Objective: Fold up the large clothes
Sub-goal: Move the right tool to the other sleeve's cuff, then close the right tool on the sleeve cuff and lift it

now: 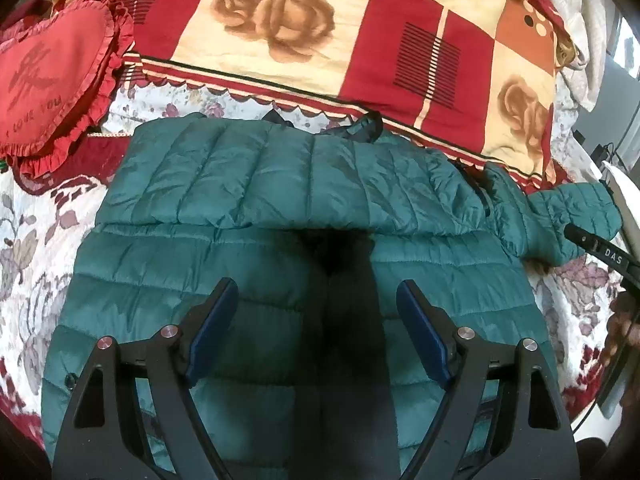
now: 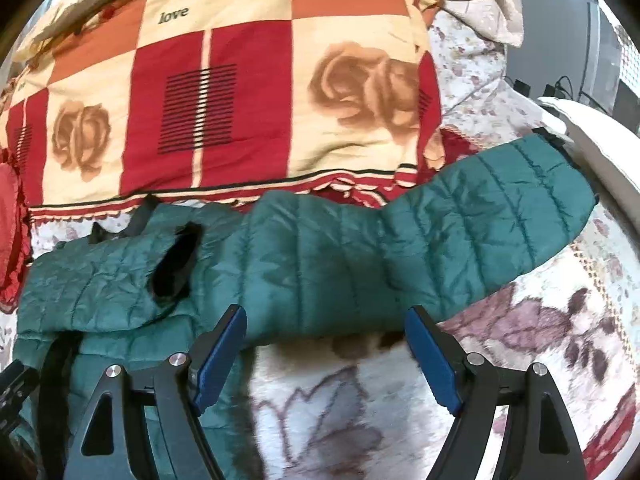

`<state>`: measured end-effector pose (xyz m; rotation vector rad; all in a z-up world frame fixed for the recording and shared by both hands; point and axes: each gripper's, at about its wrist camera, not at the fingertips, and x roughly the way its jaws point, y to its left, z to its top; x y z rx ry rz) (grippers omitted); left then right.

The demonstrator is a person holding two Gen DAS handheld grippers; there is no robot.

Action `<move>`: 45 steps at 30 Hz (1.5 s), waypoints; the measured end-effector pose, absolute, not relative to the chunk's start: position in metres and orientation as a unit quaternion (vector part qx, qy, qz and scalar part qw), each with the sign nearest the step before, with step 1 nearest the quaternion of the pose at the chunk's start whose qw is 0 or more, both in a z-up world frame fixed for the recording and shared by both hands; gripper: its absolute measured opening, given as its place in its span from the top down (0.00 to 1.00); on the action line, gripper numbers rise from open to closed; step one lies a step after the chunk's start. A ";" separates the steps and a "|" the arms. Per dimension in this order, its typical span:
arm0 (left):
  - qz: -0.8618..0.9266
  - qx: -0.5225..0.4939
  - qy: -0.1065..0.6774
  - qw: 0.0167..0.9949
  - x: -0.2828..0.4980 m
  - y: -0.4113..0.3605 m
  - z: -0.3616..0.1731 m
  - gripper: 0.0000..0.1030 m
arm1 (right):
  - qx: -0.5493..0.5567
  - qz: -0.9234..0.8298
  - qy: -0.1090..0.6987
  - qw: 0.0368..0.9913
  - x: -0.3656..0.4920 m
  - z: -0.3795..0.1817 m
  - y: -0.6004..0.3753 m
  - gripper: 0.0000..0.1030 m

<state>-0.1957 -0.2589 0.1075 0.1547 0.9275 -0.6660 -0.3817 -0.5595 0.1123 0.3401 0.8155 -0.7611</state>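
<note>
Hovering over the middle of the teal puffer jacket (image 1: 280, 184) with the left gripper (image 1: 316, 286), spread wide and holding nothing. Laid flat across the bed, with the far part doubled over in a band on top of the body. Over on the right, poised at the near edge of the outstretched sleeve (image 2: 480, 216) with the right gripper (image 2: 326, 312), likewise wide apart, clamped on nothing, half over fabric and half over bare cover.

Looks like the sleeve fold next. To do it well:
- Come down low at the sleeve's near edge.
- Pinch both quilted layers, not just the slippery shell.
- Lift only enough to clear, then sweep across onto the body and lay flush with the folded band.
- Pin the body lightly with the left one to stop sliding.
- Mind the puffiness: press out the air after laying, or expect spring-back.

Underneath, a soft floral bedspread (image 2: 520, 340), pale with mauve and red blooms, so expect give under any press. Behind, a checked rose blanket (image 1: 280, 20) in red, cream and orange, marked "love", close along the jacket's far edge. At far left, a red frilled heart cushion (image 1: 52, 76). Off to the right, perhaps a desk with cables (image 2: 560, 88), too warped at the rim to say for sure.
</note>
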 end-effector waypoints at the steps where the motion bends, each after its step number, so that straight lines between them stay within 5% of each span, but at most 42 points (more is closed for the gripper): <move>1: -0.314 0.072 0.440 0.838 -0.196 -0.258 0.107 0.20 | 0.160 -0.362 0.385 0.833 -0.383 0.112 -0.562 0.23; 34: -0.317 0.075 0.462 0.825 -0.211 -0.259 0.086 0.20 | 0.150 -0.478 0.357 0.788 -0.450 0.136 -0.678 0.20; 38: -0.317 0.075 0.462 0.825 -0.211 -0.259 0.085 0.20 | 0.153 -0.503 0.336 0.781 -0.461 0.143 -0.695 0.11; 45: -0.317 0.081 0.463 0.824 -0.211 -0.260 0.080 0.20 | 0.174 -0.513 0.331 0.772 -0.462 0.139 -0.723 0.11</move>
